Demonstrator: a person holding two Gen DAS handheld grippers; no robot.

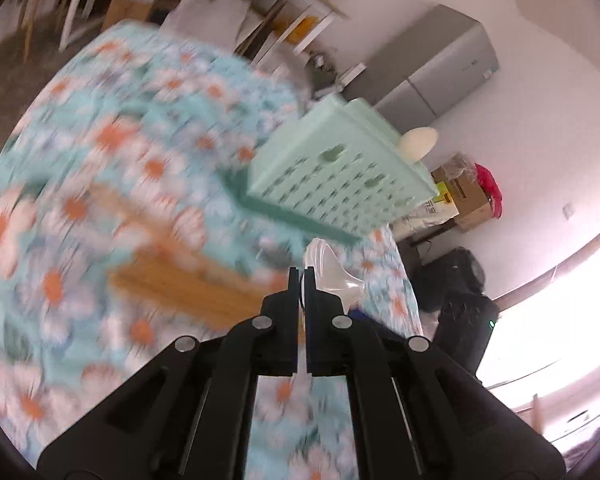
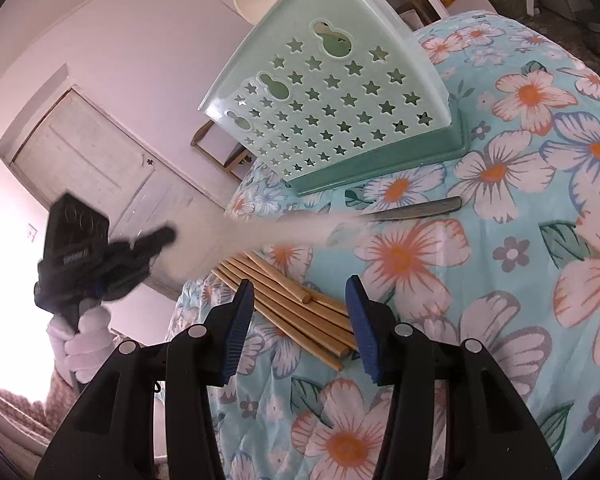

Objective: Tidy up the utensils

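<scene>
Mint basket (image 2: 332, 92) on the floral cloth (image 2: 520, 200)

Left gripper (image 1: 301, 276) pinches a clear plastic spoon (image 1: 332, 270); right gripper (image 2: 300, 300) gapes over bamboo chopsticks (image 2: 292, 308). Basket contents hidden, save a cream spoon bowl (image 1: 418, 142) above its rim.

Floral tablecloth (image 1: 100, 152): smeared by motion in the left wrist view, flowers only soft blobs.
Chopsticks (image 1: 180, 284): there just a tan smudge, no single stick to count.
Clear spoon (image 1: 332, 272): handle hidden between the left gripper's (image 1: 301, 276) pinched fingers; bowl alone shows.
Left gripper from the right wrist: a dark blur, what it holds a pale streak.
Basket (image 2: 340, 92): inside hidden, its contents unreadable.
Dark utensil (image 2: 420, 208): near end lost behind the streak.
</scene>
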